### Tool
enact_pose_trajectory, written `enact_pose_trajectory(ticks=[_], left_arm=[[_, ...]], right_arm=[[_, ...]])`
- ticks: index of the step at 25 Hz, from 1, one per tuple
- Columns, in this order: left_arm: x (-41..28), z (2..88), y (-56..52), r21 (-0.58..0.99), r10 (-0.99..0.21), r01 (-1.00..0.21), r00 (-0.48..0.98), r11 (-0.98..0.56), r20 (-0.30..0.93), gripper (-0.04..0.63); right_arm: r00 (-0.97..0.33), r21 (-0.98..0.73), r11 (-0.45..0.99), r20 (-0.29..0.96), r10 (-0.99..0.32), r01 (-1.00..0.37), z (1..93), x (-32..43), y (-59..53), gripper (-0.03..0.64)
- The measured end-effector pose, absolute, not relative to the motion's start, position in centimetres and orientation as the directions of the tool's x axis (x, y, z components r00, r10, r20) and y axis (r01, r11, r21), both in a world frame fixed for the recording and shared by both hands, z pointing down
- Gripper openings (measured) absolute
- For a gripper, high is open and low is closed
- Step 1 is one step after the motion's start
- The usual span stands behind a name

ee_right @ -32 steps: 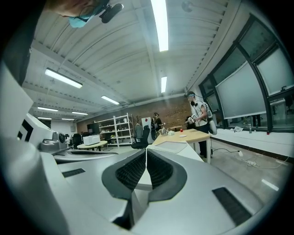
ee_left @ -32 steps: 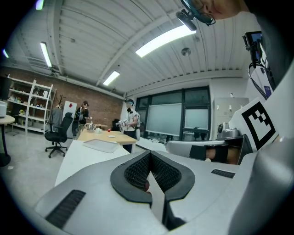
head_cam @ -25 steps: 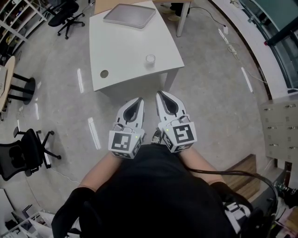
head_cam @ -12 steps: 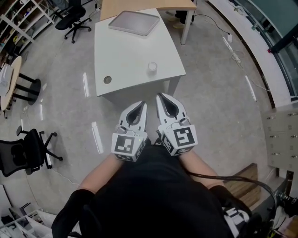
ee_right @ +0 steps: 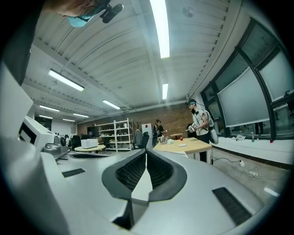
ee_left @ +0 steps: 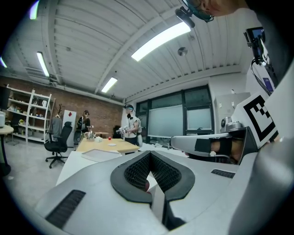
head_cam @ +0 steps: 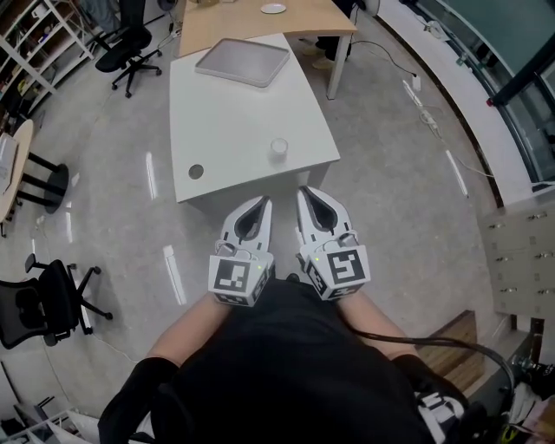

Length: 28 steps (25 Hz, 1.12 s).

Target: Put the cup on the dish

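A white rectangular tabletop (head_cam: 230,121) is seen from above in the head view, and a small pale translucent cup (head_cam: 278,147) is stood upright on it, close to its near edge and towards its right side. A shallow grey rectangular dish with rounded corners (head_cam: 243,62) is laid at the far end of the same tabletop, well apart from the cup, with bare white surface between them. A small dark round disc (head_cam: 196,172) is set in the tabletop near its near left corner. Beyond the white tabletop a light wooden table (head_cam: 251,19) is placed, and a small white plate (head_cam: 273,8) is seen on it. The left claw (head_cam: 263,200) and the right claw (head_cam: 303,190) are held side by side over the glossy grey floor (head_cam: 390,173), just short of the tabletop's near edge and close to the person's black top (head_cam: 286,364); neither is touching the cup or the dish. In the left gripper view the left claw (ee_left: 149,153) is shown with its jaws drawn together at the tips and nothing gripped between them. In the right gripper view the right claw (ee_right: 146,151) is likewise seen closed, tips meeting, with nothing held. Black office chairs (head_cam: 130,39) are stood on the floor to the left of the tabletop.
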<state>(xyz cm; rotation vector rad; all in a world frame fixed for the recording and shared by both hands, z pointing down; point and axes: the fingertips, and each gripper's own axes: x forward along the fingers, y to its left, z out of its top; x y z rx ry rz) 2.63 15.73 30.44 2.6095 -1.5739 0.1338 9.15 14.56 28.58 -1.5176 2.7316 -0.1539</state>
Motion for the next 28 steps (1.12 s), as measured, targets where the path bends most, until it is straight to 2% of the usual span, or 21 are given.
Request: enact_pose_trajectory(ticks=[14, 28], left_arm=[[0.2, 32.5, 8.5, 0.076, -0.866, -0.879, 0.477, -0.471, 0.153, 0.0], [-1.8, 34.1, -1.3, 0.099, -0.839, -0.86, 0.511, -0.501, 0.188, -0.002]], right_arm=[[-0.537, -0.115, 0.525, 0.127, -0.834, -0.843, 31.6, 6.5, 7.9, 0.014], [-0.502, -0.116, 0.489, 0.164, -0.849, -0.864, 33.4, 4.4, -1.4, 0.014]])
